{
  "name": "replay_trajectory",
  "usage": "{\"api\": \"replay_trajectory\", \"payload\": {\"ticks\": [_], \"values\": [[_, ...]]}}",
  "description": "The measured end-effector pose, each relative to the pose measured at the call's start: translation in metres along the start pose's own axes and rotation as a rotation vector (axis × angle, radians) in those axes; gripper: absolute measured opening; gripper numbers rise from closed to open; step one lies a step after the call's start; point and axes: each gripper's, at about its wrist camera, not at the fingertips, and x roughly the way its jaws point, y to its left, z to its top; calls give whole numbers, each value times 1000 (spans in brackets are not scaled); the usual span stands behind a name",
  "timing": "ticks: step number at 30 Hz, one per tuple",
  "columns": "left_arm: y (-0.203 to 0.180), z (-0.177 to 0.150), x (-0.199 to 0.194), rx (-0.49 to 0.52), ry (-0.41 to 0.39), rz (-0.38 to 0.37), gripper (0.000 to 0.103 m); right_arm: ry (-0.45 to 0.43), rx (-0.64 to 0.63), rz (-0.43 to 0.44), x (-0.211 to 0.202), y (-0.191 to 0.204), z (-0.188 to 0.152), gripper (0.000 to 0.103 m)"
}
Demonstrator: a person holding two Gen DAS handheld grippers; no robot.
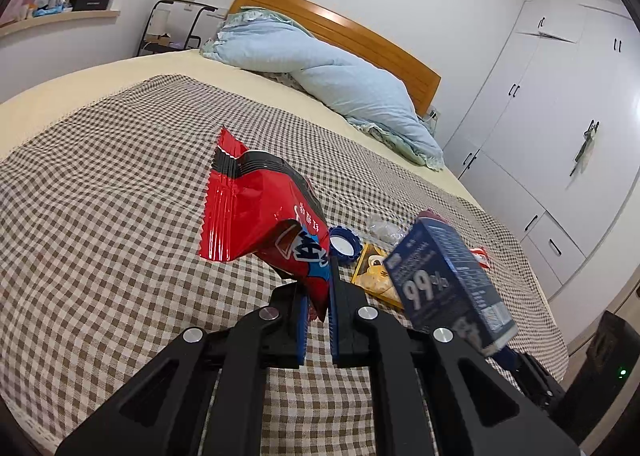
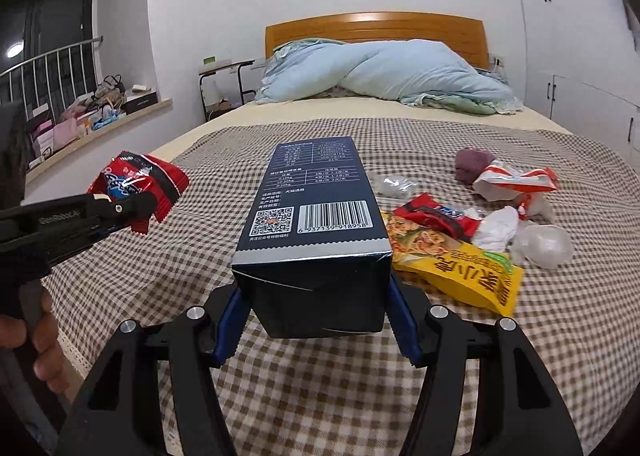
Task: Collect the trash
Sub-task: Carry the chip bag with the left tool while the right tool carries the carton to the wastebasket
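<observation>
Right wrist: rigid navy carton (image 2: 316, 232), crinkly red wrapper (image 2: 138, 183)

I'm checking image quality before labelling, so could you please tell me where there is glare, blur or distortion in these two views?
Left wrist view: strong fisheye bend, glare streak on the headboard, dark blue box slightly motion-blurred, red wrapper sharp with shiny highlights. Right wrist view: the same bowing, glare on the headboard, box barcode crisp, dark vignette corners.

L hand-held gripper (image 1: 318, 292) pinched closed; R hand-held gripper (image 2: 316, 320) clamped, jaws apart.
</observation>
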Motion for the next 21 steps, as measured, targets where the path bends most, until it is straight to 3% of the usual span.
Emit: {"api": "replay_trajectory", "payload": {"ticks": [21], "values": [[-28,-24,-11,78,-14,-59,5,-37,31,-62,-67,-30,-8,60]]}}
